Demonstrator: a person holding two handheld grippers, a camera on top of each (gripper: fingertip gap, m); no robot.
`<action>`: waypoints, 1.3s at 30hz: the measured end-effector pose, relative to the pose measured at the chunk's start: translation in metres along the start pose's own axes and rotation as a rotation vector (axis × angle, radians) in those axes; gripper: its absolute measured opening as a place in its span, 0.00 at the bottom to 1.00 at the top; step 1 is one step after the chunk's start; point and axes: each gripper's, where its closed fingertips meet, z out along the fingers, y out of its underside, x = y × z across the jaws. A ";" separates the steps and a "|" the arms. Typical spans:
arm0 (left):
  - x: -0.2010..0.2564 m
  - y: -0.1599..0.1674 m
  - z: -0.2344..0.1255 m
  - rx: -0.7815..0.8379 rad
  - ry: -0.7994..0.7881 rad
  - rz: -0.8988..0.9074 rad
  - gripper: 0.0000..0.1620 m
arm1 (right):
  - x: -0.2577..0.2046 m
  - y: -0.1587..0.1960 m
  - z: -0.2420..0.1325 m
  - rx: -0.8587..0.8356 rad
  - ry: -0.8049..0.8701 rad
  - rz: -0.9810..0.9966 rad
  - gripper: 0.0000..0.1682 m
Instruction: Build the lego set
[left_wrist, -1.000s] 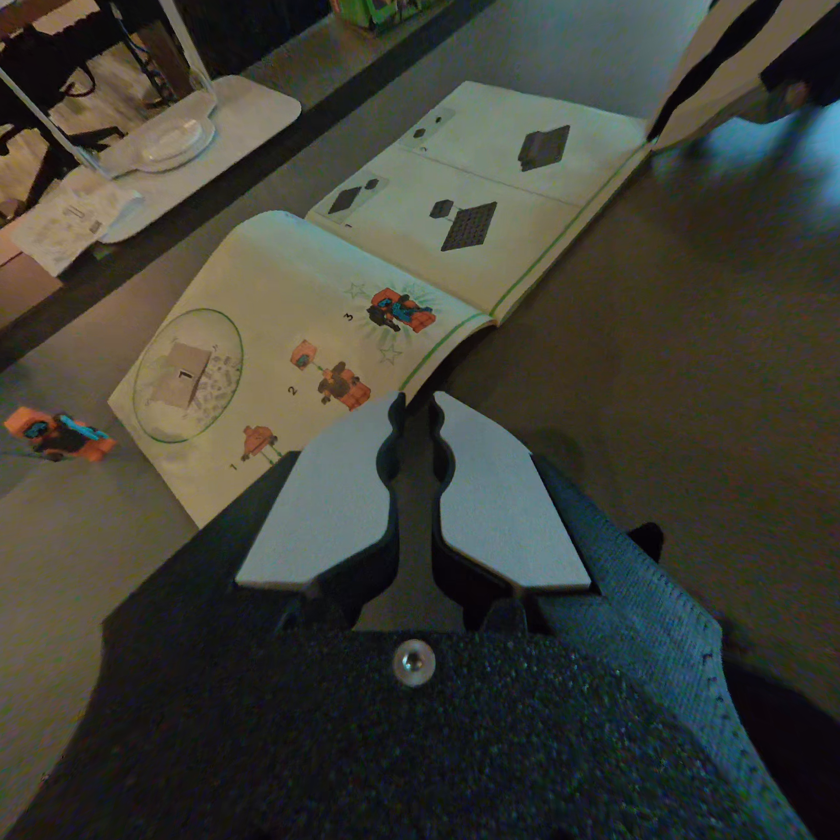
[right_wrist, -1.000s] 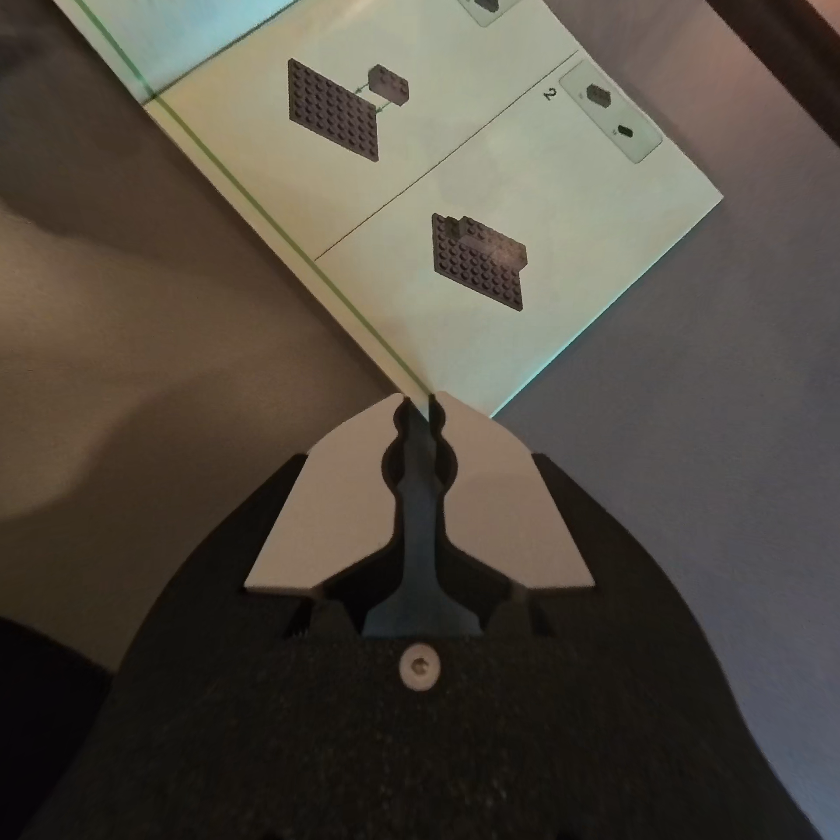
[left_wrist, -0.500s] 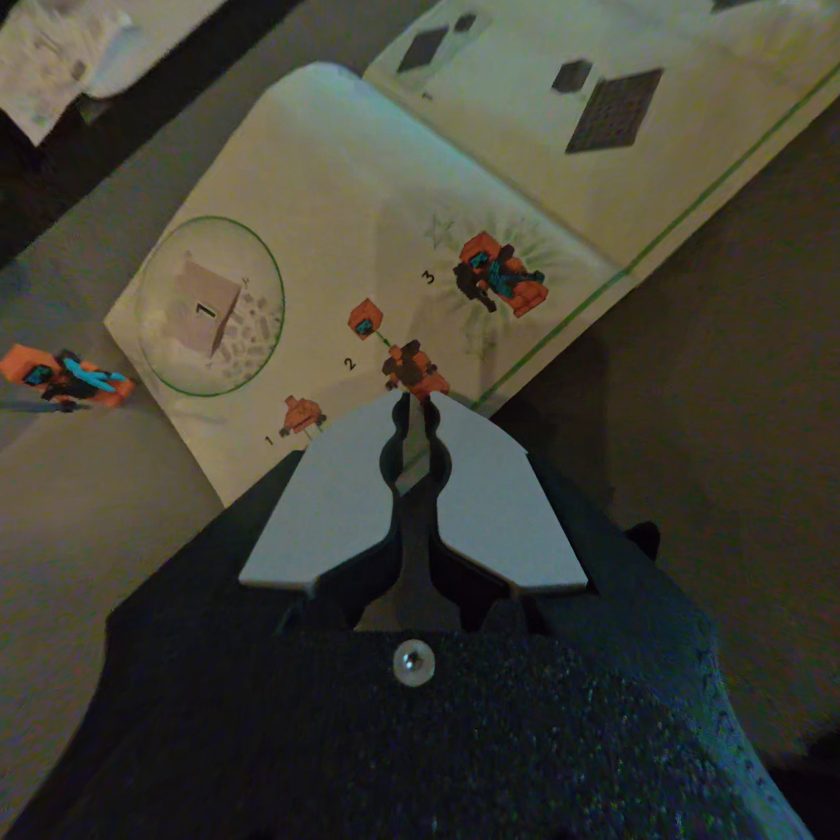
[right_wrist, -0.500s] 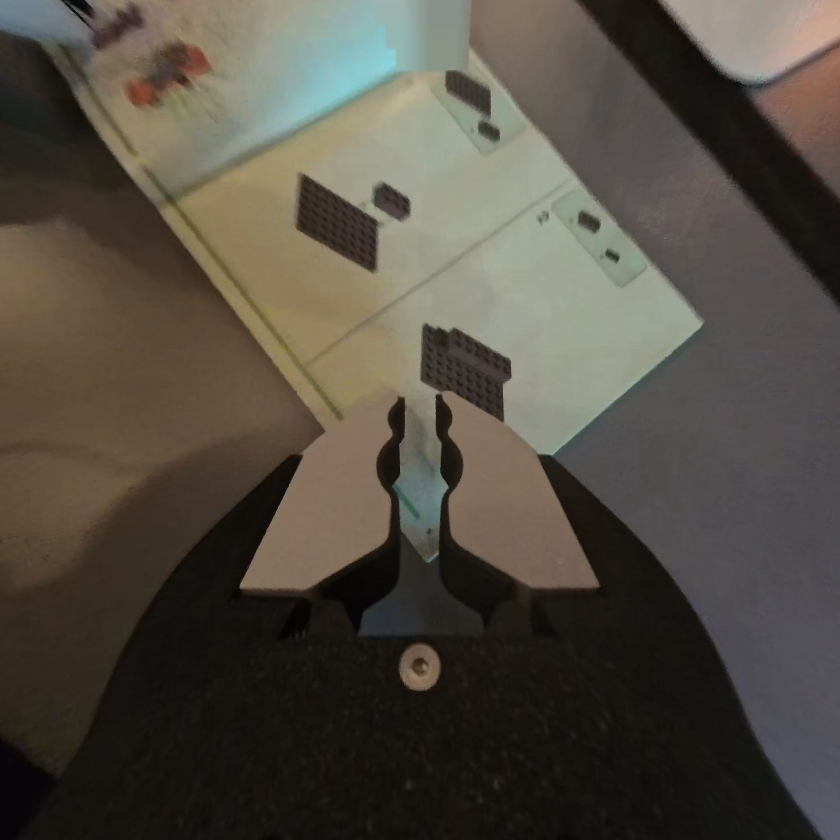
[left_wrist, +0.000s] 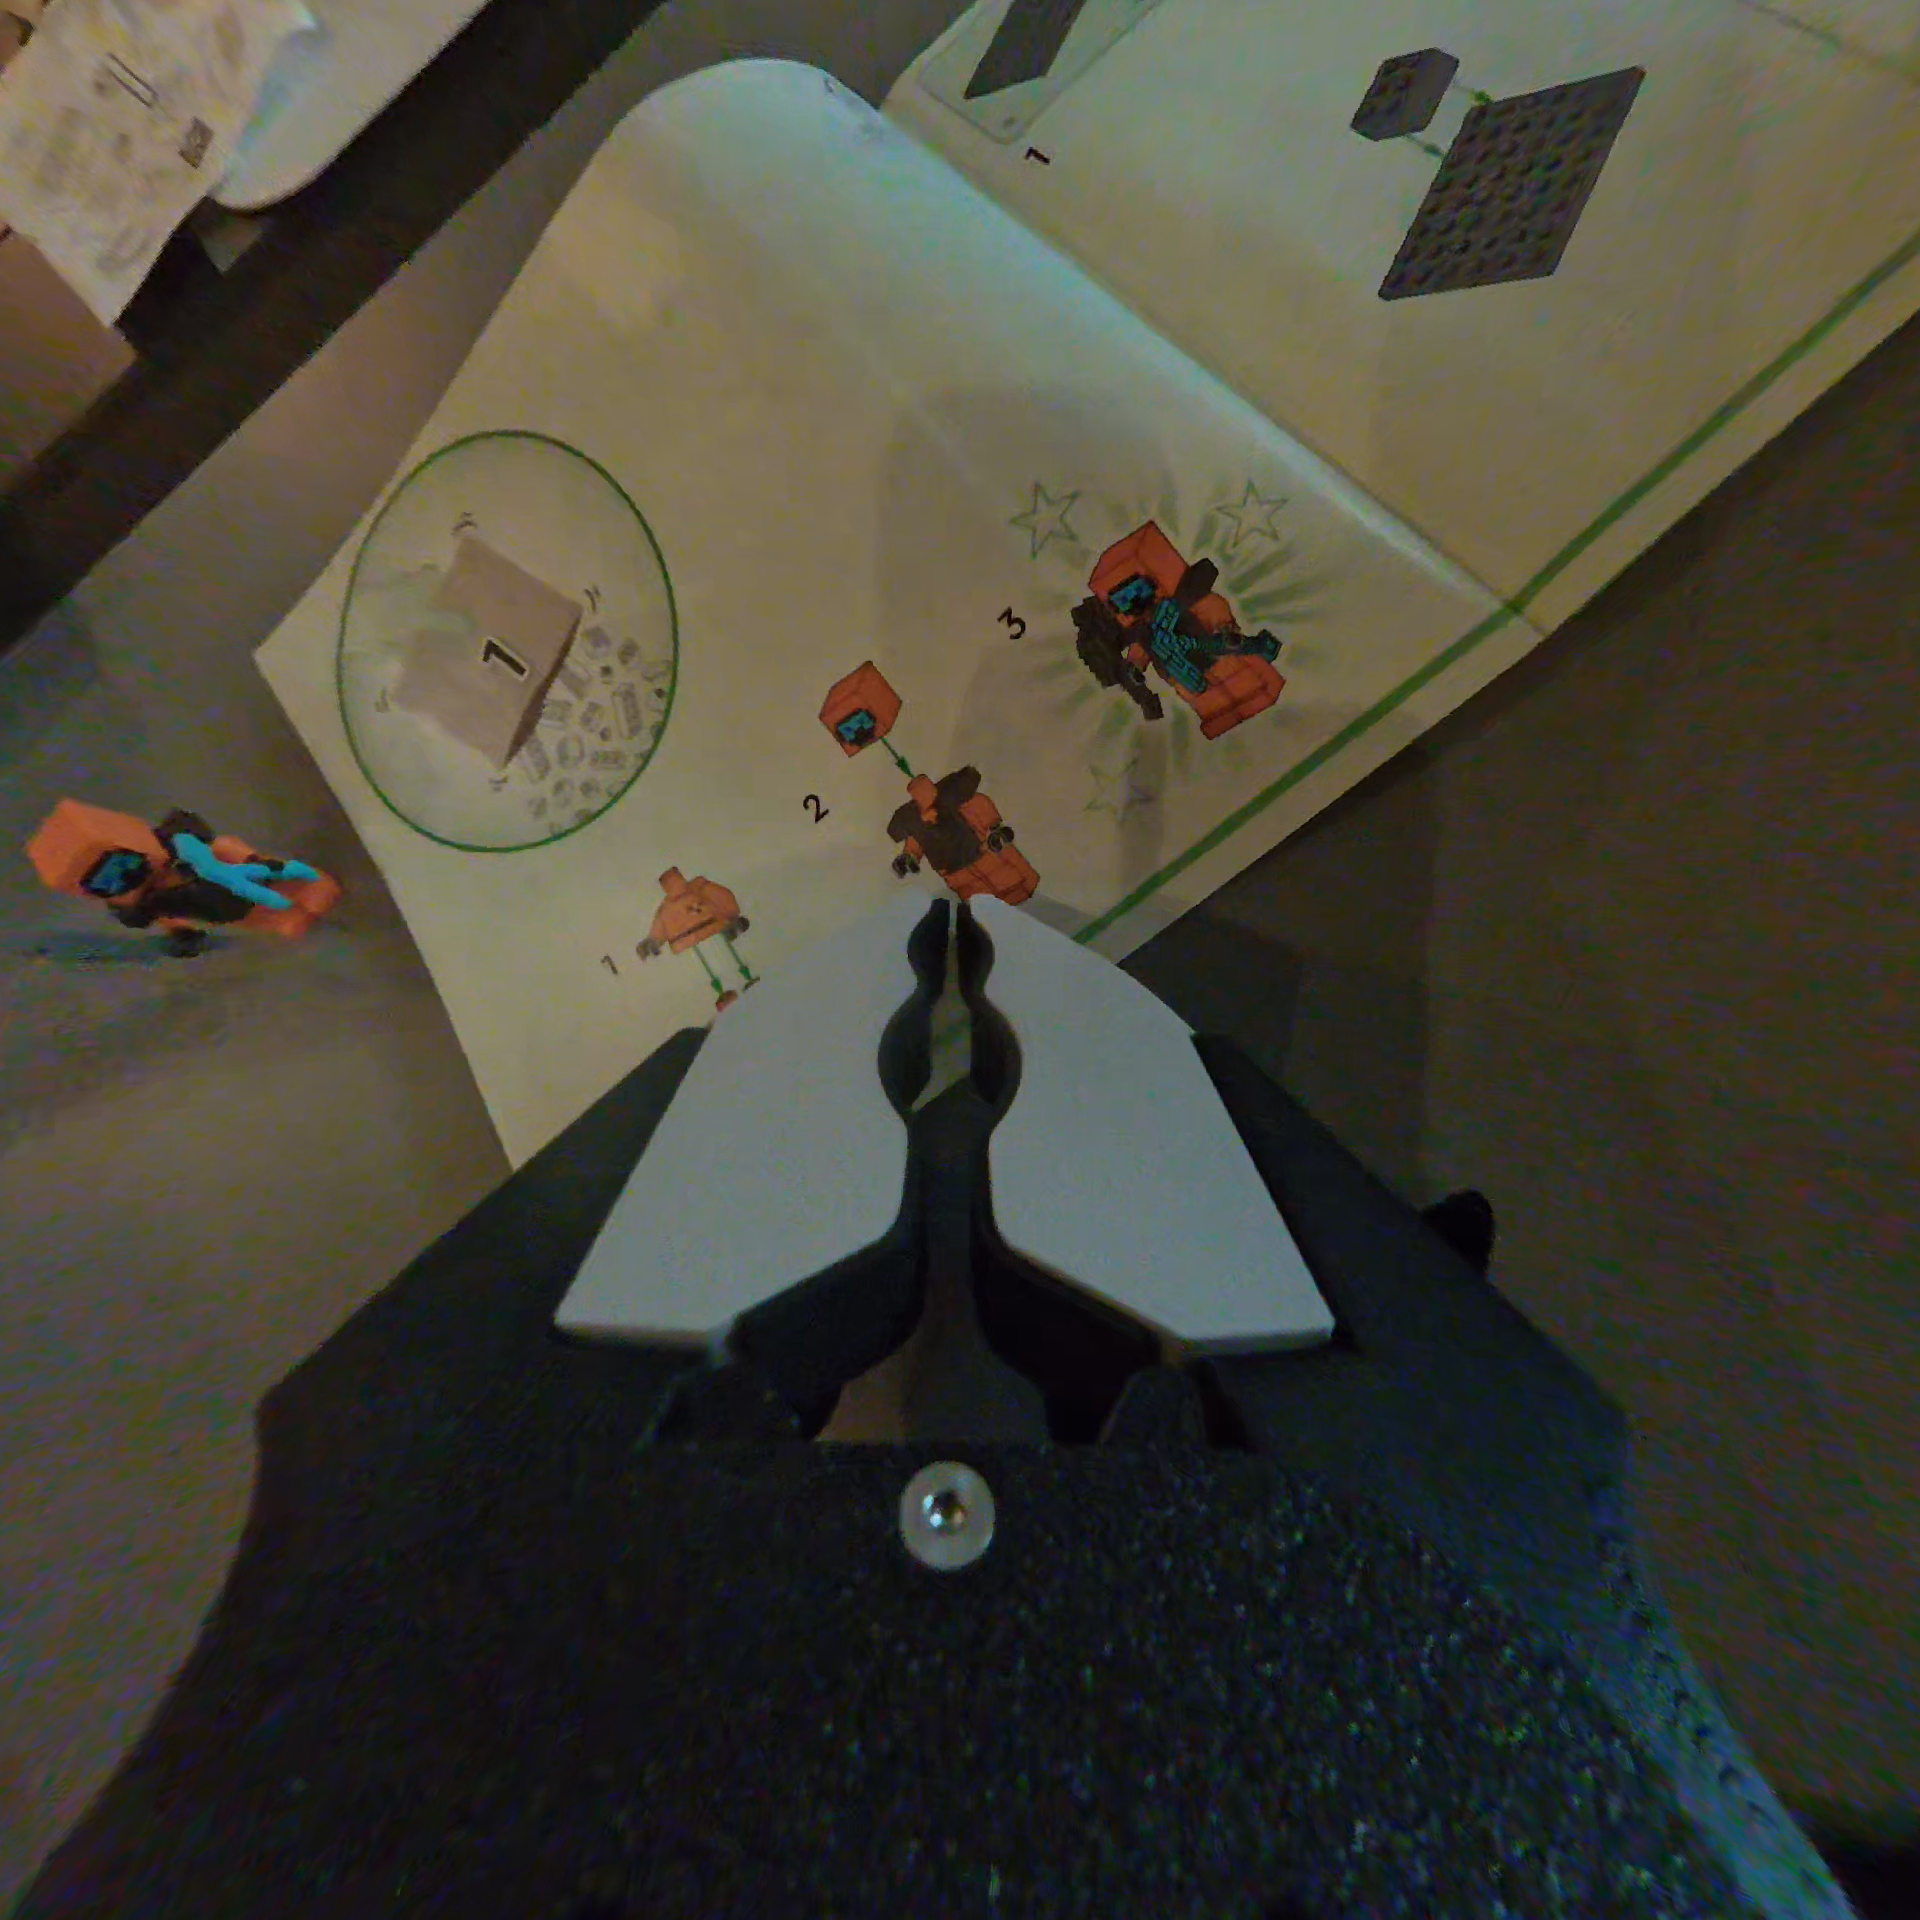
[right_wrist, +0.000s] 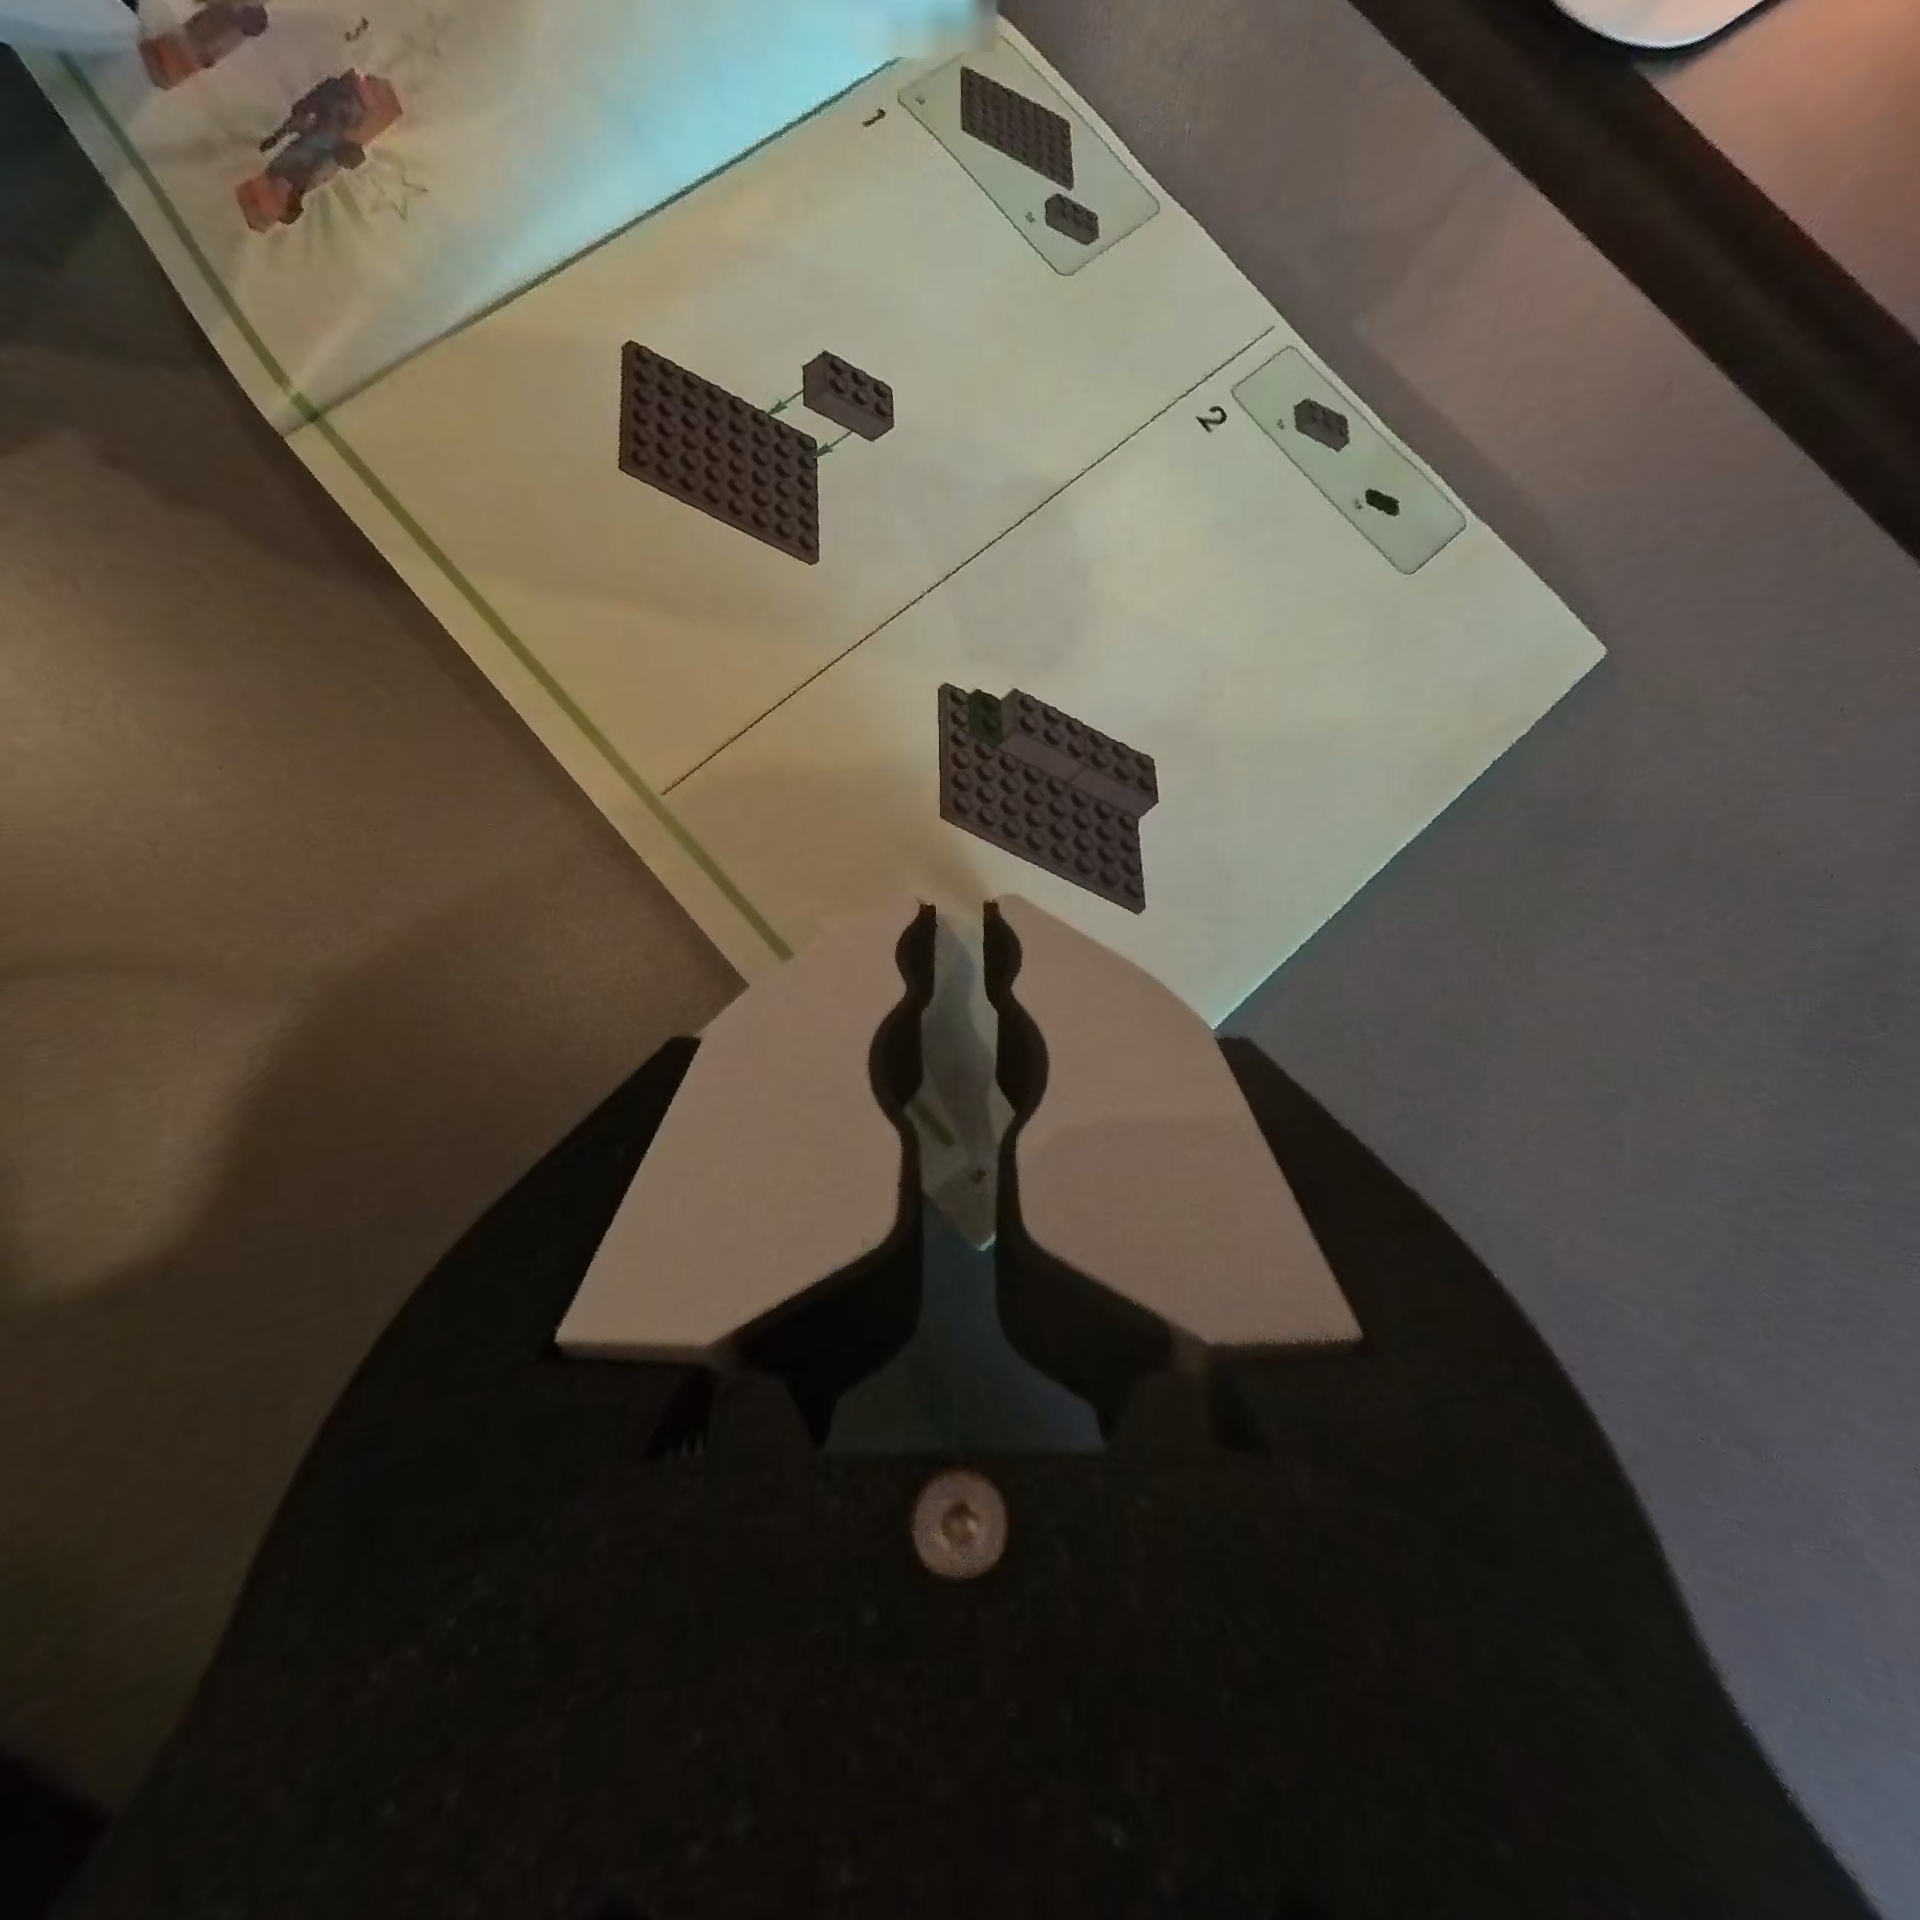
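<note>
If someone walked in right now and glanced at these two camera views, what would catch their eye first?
The open instruction booklet stands out first, pale on the dark table, its left page arching up. Next is the small orange and blue lego figure lying on the table just left of that page. Both tools sit over the booklet's near edge: the left tool nearly shut, the right tool slightly parted above the page showing dark plates.

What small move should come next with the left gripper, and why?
Probably lower the left gripper onto the curled left page and press it flat. That page bulges up near the fold, while the right gripper hovers over the near corner of the right page. The left jaws are almost shut, so pushing suits better than pinching.
</note>
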 end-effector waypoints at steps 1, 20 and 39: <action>0.000 0.000 0.000 0.002 -0.008 0.010 0.01 | 0.000 0.000 0.000 0.001 0.003 0.003 0.05; 0.049 -0.016 -0.083 0.338 0.030 -0.016 0.00 | -0.026 -0.019 -0.031 0.203 -0.070 0.047 0.06; -0.006 0.057 -0.150 0.377 -0.162 -0.131 0.00 | -0.272 -0.043 -0.015 0.089 -0.682 -0.556 0.08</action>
